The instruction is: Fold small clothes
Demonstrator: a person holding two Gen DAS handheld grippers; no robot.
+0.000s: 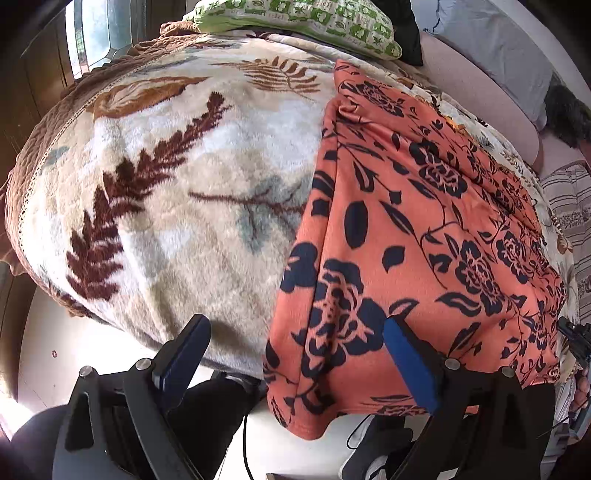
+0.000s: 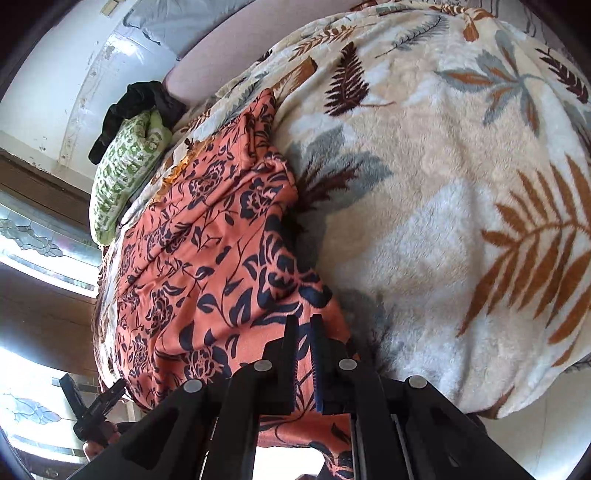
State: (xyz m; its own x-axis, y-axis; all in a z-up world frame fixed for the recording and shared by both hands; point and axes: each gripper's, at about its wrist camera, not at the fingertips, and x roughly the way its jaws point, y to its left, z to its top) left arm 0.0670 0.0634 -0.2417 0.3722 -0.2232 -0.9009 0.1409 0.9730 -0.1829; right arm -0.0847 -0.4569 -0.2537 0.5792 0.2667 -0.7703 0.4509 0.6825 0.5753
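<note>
Both tools hang over the near edge of a bed: the left tool has its blue-padded fingers spread wide with nothing between them, one finger above the fleece blanket and the other over the orange garment. The right tool has its jaws drawn nearly together and pinches a fold of that same orange garment at its near hem. This orange cloth with a dark navy flower print lies lengthwise along the bed, from the near edge, where its hem droops over the side, toward the far end, and it is creased and bunched along one side. Under it spreads the cream blanket with brown, rust and grey leaves. At the far end lies a green-and-white patterned pillow, with a dark cloth heaped beside it.
</note>
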